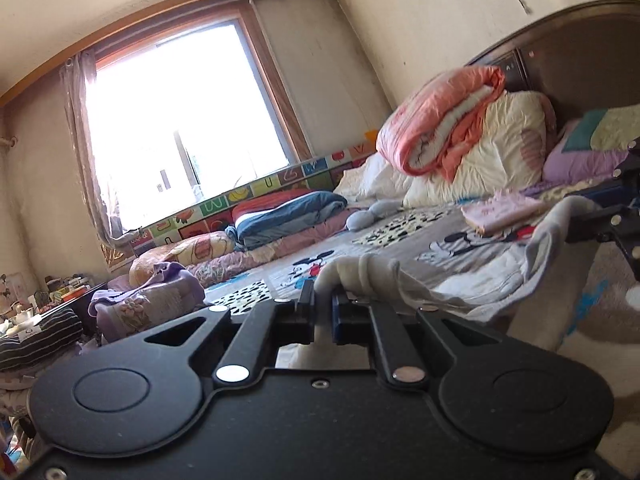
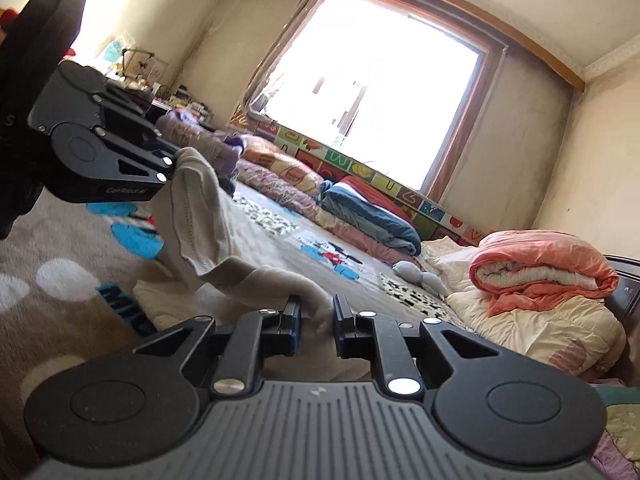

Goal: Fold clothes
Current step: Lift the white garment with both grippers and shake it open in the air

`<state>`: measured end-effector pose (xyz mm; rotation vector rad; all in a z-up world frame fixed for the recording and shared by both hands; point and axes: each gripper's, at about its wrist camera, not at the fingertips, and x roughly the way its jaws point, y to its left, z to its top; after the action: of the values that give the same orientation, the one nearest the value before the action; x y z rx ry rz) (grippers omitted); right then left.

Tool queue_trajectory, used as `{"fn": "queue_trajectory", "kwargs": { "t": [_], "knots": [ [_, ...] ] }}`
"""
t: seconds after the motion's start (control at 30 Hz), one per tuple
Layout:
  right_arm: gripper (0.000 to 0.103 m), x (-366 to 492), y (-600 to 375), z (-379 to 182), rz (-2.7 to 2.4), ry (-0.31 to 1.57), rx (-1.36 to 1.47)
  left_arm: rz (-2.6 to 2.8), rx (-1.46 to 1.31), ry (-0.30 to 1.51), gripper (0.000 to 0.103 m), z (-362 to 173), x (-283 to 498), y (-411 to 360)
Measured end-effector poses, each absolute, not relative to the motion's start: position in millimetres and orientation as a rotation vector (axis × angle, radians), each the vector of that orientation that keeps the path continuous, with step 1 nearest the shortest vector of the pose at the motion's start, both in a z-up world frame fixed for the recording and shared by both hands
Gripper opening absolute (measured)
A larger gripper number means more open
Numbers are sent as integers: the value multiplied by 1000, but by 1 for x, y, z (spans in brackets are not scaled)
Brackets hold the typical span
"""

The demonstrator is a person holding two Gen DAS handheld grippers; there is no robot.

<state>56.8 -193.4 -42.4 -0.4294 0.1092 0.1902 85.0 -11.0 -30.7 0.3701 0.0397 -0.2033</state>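
Ahead of both your claws is the bed (image 1: 460,256) with its cartoon sheet, folded orange quilt (image 2: 540,268) off to the right. The pale grey garment (image 2: 208,236) hangs between them (lifted off the sheet): left claw (image 1: 323,300) is pinching one bunched edge, right claw (image 2: 317,312) pinching the other.
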Motion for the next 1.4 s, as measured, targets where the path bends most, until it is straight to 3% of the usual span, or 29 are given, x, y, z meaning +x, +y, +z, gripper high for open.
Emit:
{"fn": "queue_trajectory", "kwargs": {
  "t": [0.07,0.27,0.6,0.87,1.1,1.13,1.2,1.23,1.27,1.4],
  "knots": [
    [10,50,-204,-23,175,74,-398,-201,355,16,6,-20,73,-12],
    [6,31,-229,20,172,1,-348,-181,336,-44,6,11,42,-17],
    [6,-9,-246,62,197,-109,-302,-159,333,-125,6,57,-11,-10],
    [2,-12,-251,88,225,-144,-285,-128,299,-73,6,51,0,2],
    [2,24,-243,63,327,49,-271,-103,268,34,5,20,44,12],
    [5,20,-242,59,366,84,-248,-107,265,44,5,17,49,12],
    [24,9,-235,50,459,162,-198,-118,259,58,5,17,57,10],
    [50,1,-226,42,505,207,-173,-126,258,63,5,18,59,8],
    [70,-6,-213,34,560,250,-163,-134,257,67,5,19,61,6],
    [76,-25,-145,-7,675,344,-326,-157,220,88,5,24,64,2]
  ]
}}
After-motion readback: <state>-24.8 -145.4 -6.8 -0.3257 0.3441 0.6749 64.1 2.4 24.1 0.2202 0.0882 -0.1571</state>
